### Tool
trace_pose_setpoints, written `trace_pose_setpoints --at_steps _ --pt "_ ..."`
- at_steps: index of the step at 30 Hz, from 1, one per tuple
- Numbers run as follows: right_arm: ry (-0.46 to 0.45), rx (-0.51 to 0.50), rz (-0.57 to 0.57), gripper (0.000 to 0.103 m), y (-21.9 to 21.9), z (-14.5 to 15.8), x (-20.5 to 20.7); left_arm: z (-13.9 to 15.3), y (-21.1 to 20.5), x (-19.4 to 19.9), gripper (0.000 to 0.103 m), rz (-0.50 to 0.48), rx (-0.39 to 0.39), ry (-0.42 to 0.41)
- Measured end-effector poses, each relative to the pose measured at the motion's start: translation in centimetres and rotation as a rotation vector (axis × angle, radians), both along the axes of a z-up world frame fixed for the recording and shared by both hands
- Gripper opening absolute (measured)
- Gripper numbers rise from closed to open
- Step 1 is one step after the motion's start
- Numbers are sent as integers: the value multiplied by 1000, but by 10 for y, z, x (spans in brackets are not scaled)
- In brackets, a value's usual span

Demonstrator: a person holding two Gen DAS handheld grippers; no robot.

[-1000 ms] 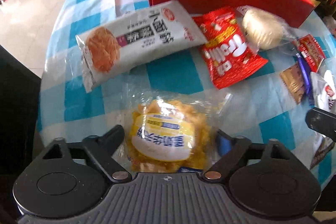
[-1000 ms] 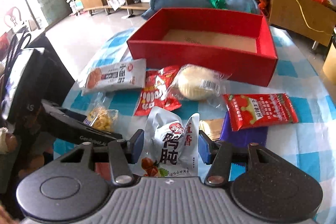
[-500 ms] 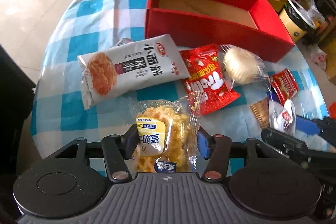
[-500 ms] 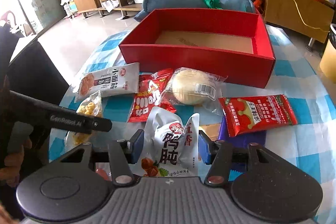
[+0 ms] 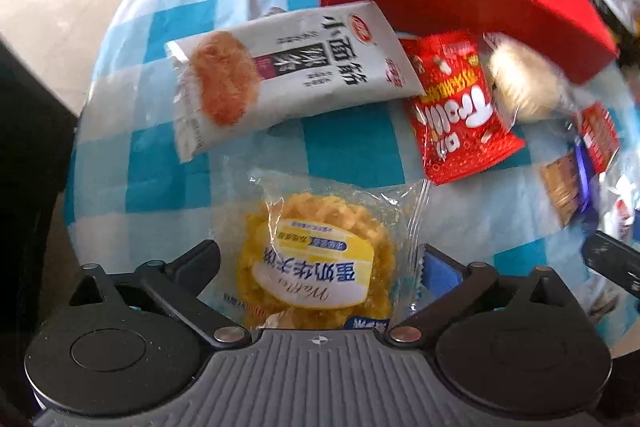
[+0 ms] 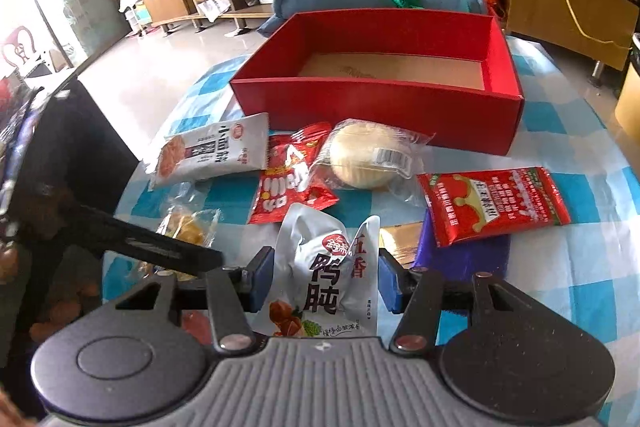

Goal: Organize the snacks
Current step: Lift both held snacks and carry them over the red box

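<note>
Snacks lying loose on the checked table, in front of the red box [image 6: 384, 107]

The yellow waffle pack [image 5: 316, 263] is lying near the table's left edge — the left gripper [image 5: 320, 263] is pointing steeply down over it, jaws having just sprung wide, pads clear of the wrapper. The right gripper [image 6: 326, 279] is tilting down toward the near edge, clamping the silver pouch [image 6: 332, 275].
</note>
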State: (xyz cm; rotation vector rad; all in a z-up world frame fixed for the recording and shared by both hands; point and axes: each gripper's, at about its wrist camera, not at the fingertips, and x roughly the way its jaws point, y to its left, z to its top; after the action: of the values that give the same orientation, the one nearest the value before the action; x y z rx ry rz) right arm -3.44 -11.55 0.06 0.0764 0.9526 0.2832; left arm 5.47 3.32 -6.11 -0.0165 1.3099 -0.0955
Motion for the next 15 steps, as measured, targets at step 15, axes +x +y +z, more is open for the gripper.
trace_pose_setpoints --at_steps 15 --pt "-23 -3 16 49 5 7 -2 -3 1 -23 95 15 49 18"
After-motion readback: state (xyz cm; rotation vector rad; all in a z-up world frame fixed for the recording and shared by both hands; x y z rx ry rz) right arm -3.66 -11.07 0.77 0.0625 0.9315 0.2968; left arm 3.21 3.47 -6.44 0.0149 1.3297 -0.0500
